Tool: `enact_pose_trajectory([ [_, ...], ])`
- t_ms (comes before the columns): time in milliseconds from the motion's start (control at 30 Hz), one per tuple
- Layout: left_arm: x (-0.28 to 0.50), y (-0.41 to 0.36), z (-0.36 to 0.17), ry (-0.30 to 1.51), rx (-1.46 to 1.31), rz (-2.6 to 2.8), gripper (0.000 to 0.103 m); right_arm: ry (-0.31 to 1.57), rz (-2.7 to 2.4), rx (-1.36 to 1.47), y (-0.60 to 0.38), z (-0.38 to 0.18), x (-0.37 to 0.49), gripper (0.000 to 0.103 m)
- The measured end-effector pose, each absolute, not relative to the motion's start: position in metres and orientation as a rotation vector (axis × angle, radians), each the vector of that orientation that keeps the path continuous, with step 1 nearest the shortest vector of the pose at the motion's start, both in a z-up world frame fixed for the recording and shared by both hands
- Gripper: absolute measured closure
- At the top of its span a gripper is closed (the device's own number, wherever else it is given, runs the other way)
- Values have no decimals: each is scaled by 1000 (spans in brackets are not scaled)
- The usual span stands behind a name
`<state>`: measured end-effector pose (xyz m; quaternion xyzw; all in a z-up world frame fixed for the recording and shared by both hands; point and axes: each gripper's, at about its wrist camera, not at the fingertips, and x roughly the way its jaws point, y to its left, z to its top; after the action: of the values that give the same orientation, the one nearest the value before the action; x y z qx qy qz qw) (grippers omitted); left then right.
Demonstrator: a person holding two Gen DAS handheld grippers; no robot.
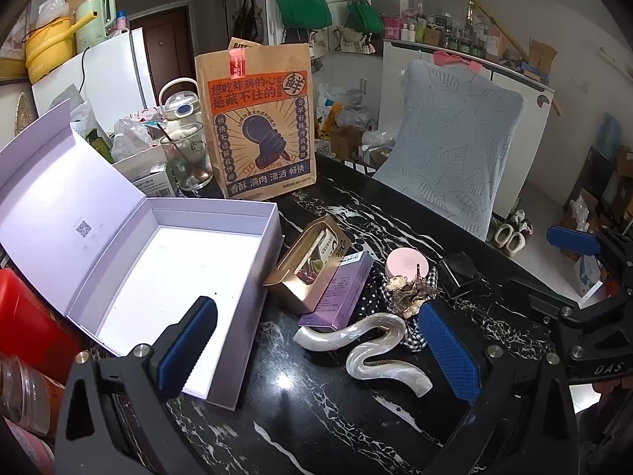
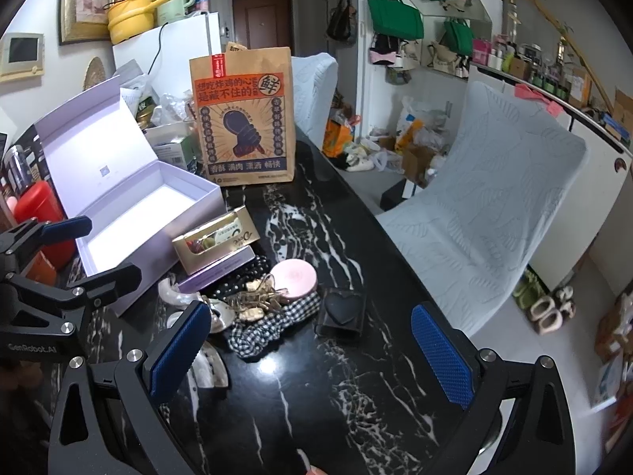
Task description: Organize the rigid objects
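On the black table (image 1: 316, 403), a pile of small things waits beside a big white box (image 1: 253, 316). The box sits at about nine o'clock from the pile, with its lid (image 1: 59, 182) flipped up. Nothing is in it yet; its white floor is bare.

The left gripper (image 1: 316, 348) is wide open and holds nothing. It hangs over a wavy pearl clip (image 1: 368, 352), which lies flat on the table between the two blue pads. The right gripper (image 2: 308, 352) is wide open too, with nothing in it. A black heart case (image 2: 342, 314) lies just ahead of it at twelve o'clock.

I think the clip is the next thing to pick up. It looks smooth and curvy, so it may slip. A good way is to come straight down and pinch a thick bend, not a thin end. Then lift it clear of the box wall, carry it toward nine o'clock and set it down low inside.

A gold box (image 1: 308, 265) leans on a purple box (image 1: 340, 293) at eleven o'clock from the clip. The gold one has a window, and a wrapped sweet or two shows inside. A pink round tin (image 1: 405, 263) sits shut at one o'clock.
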<state>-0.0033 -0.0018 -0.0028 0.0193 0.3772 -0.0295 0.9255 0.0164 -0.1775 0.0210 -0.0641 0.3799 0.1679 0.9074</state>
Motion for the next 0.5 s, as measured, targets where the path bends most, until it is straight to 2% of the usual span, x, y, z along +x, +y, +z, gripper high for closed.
enact_pose_trajectory([
  [500,-3,1,-1,786,24,-68,0,783,350,-138,-177,23,15,0],
])
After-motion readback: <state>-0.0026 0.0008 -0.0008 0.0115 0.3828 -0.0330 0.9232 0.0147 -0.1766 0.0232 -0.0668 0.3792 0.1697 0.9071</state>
